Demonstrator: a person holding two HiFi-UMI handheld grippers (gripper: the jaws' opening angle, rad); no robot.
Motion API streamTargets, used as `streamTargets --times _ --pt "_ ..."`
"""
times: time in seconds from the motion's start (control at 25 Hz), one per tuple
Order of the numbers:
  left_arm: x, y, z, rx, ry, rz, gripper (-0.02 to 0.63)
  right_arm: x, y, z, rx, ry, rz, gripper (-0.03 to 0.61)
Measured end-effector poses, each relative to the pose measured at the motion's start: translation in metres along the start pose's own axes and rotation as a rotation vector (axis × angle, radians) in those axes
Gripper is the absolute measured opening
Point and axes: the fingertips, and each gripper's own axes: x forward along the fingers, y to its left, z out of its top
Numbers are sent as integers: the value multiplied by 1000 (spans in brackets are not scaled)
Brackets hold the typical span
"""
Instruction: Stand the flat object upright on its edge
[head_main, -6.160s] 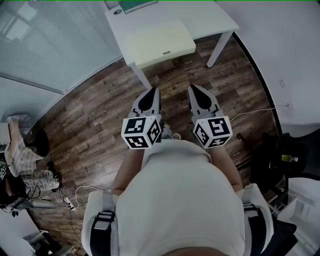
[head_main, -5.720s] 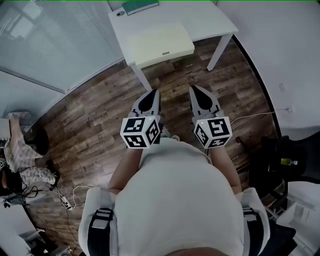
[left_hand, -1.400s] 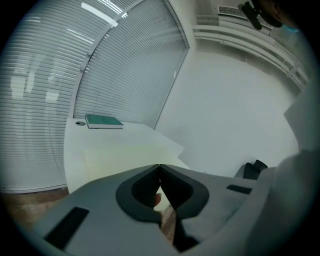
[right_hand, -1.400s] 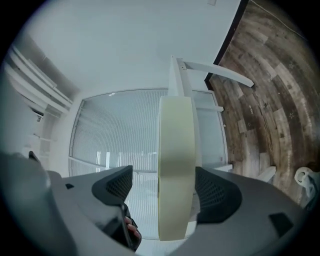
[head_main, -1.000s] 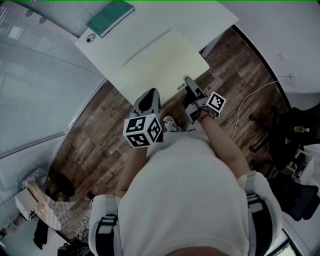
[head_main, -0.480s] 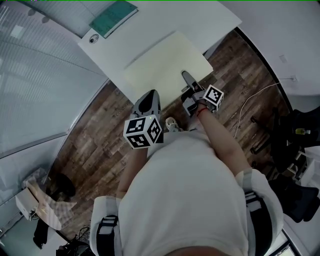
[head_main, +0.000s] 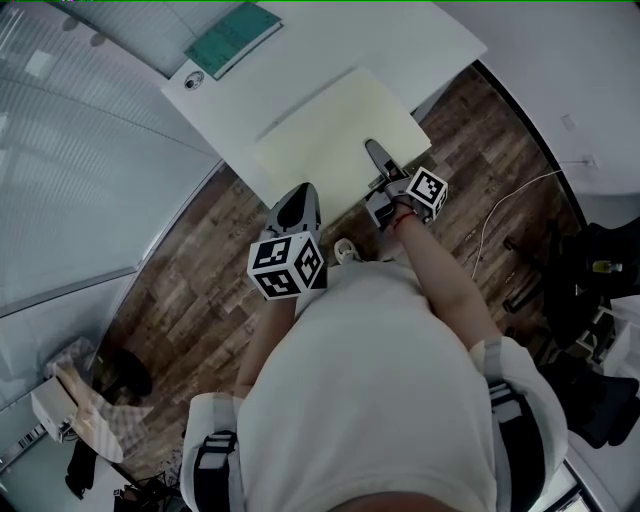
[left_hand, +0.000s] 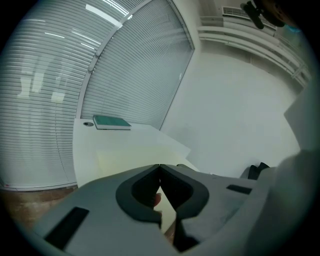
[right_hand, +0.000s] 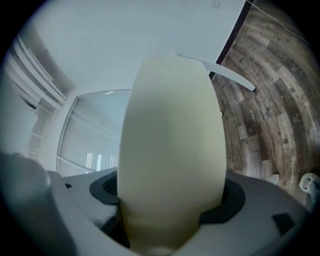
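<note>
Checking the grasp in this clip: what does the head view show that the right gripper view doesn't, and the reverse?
Only the head view: the green book on the white table, and the left gripper near the table's edge. Only the right gripper view: the right gripper closed on the pale board, which fills its jaws. Both: the pale board and the wooden floor.

Your flat board (head_main: 330, 130) lies on the table (head_main: 410, 40), upper middle of the frame. The book (head_main: 232, 40) sits behind it, upper left. Your right gripper (head_main: 374, 152) clasps the board's near edge.

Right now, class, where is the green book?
Head view: the green book lies at the far left corner of the white table, beyond the cream board.
</note>
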Motion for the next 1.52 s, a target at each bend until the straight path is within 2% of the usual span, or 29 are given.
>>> streamTargets --times 0.44,0.52,0.8,1.28,1.52 --pt "-3 -2 -3 5 8 -10 20 -4 2 -1 -2 -1 -4 405" --pt "-4 -2 -4 4 6 -8 20 -5 1 0 8 -14 -9 336" --pt "-11 1 -9 -1 6 1 20 -8 3 1 -5 -10 1 281" --pt "-16 -15 -11 9 -8 -17 20 -34 16 5 -45 -32 -26 261" --pt "-17 -21 -13 10 -13 -16 20 -41 37 9 -134 -9 -33 259"
